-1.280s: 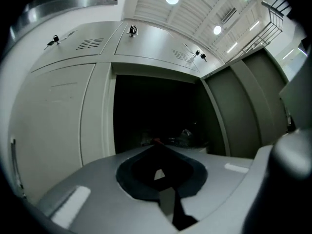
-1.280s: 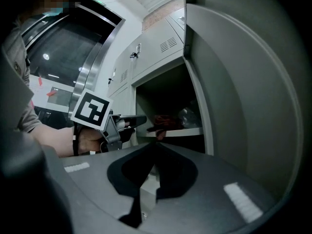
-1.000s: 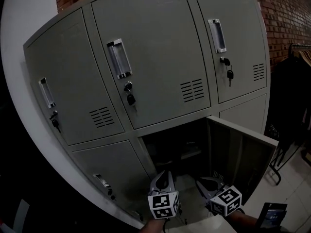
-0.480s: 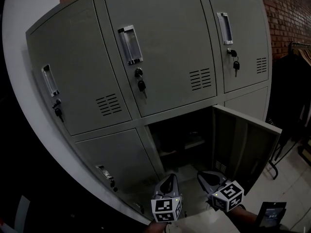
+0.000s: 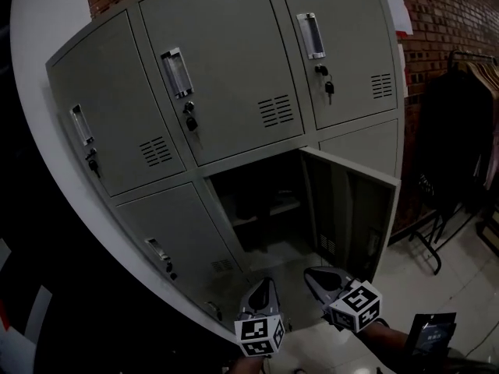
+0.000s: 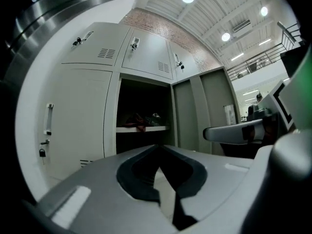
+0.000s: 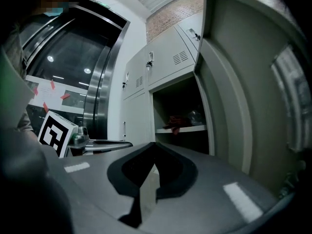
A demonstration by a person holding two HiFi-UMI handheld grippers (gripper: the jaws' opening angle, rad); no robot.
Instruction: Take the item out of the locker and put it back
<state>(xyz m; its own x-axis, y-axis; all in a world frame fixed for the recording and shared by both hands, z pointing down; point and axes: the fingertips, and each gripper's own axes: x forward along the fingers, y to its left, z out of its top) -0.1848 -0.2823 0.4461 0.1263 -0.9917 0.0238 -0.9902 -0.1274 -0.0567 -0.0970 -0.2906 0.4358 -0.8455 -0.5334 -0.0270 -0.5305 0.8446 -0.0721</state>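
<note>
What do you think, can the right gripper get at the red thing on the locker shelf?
Probably yes. The locker door stands open, and the right gripper looks at the red thing on the shelf with nothing between. Its jaws are shut, so they must open first.

The open compartment (image 5: pixel 261 232) in the lower row of the grey locker bank (image 5: pixel 234 92) holds a shelf (image 5: pixel 269 207) whose contents are too dim to tell. Its door (image 5: pixel 351 213) swings out to its right. Below the compartment, clear of it, the left gripper (image 5: pixel 263 285) and right gripper (image 5: pixel 313 274) sit side by side. Dark clothes (image 5: pixel 456 139) hang well to its right.
</note>
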